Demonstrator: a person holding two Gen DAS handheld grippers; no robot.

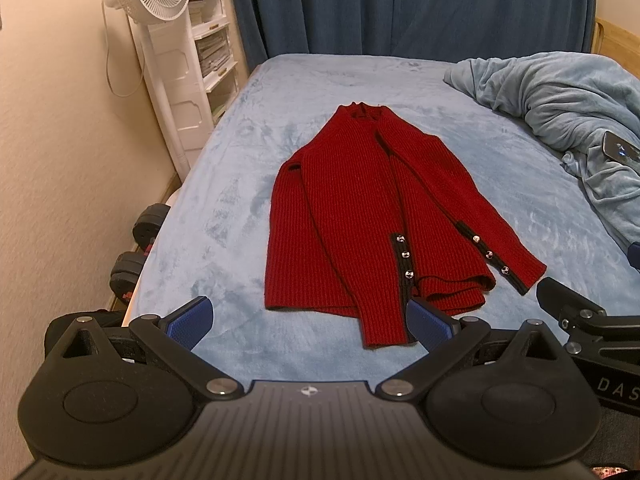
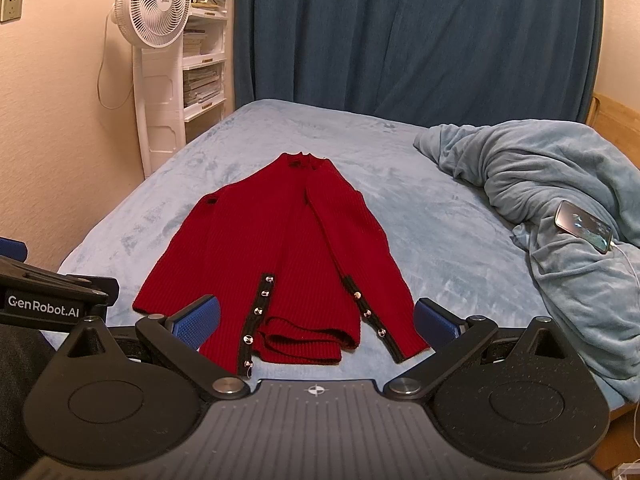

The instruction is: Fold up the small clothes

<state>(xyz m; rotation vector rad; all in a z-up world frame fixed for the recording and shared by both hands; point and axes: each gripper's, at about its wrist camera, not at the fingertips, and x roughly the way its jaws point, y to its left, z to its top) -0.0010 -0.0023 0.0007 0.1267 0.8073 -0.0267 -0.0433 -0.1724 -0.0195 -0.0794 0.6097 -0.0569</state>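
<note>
While the red sweater (image 1: 360,216) lies flat mid-bed (image 1: 224,184), sleeves crossed in, hem toward both tools, the left gripper (image 1: 310,320) and right gripper (image 2: 316,320) hover at that hem, jaws spread, holding nothing. Loose knit could bunch or slide on the plush cover — and the sweater's underside stays hidden.

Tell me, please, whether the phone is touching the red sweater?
Apart: the right wrist view shows the phone on the bunched blanket, with bare bedsheet between it and the sweater.

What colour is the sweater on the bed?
Red sweater with black button strips; clearest in the right wrist view.
</note>
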